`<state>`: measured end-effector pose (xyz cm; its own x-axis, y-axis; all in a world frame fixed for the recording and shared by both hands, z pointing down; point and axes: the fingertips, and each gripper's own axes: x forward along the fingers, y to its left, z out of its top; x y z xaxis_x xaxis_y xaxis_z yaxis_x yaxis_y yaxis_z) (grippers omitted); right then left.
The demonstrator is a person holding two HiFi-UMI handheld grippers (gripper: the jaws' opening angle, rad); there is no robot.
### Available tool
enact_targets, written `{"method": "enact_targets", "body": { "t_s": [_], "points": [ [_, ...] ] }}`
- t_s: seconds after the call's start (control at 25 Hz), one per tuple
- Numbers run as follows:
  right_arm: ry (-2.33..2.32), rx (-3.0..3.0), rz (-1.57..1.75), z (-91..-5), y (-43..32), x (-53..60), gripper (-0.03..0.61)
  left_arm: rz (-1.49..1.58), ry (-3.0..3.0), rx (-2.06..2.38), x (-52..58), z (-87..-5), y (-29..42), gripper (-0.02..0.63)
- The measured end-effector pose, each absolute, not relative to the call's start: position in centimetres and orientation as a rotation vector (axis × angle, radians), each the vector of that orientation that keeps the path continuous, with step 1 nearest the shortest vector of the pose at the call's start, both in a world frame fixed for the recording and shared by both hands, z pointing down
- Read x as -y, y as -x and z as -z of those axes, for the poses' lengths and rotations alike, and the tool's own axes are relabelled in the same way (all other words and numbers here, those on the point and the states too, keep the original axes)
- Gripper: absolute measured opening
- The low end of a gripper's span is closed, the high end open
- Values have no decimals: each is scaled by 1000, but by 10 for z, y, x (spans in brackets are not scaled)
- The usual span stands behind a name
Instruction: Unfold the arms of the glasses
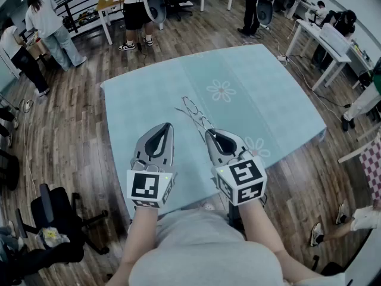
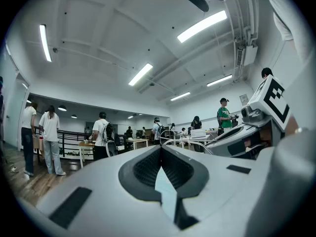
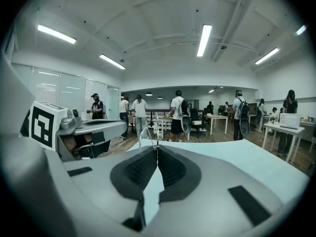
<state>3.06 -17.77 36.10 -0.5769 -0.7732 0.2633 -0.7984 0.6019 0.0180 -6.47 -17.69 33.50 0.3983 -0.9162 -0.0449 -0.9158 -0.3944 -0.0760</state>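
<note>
The thin wire-framed glasses (image 1: 193,112) are over the middle of the table with the light blue flowered cloth (image 1: 250,82). My right gripper (image 1: 209,134) is shut on the near end of the glasses, at one arm. In the right gripper view the wire frame (image 3: 148,132) rises from the closed jaw tips (image 3: 157,148). My left gripper (image 1: 168,126) hovers just left of it, shut with nothing in it. The left gripper view shows its closed jaws (image 2: 161,147), the glasses (image 2: 185,143) to the right, and the right gripper's body (image 2: 247,132) beyond.
The table's near edge lies under my hands and its left edge (image 1: 110,130) drops to wooden floor. A black office chair (image 1: 56,216) stands at the lower left. White desks (image 1: 324,40) are at the right, and several people stand at the back.
</note>
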Motion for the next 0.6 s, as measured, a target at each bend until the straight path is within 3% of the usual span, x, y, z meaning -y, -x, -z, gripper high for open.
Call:
{"method": "enact_targets", "body": {
  "t_s": [0.6],
  "points": [
    [-1299, 2619, -211, -360, -34, 181, 9, 14, 2568, -1663, 179, -337, 62, 8]
  ]
}}
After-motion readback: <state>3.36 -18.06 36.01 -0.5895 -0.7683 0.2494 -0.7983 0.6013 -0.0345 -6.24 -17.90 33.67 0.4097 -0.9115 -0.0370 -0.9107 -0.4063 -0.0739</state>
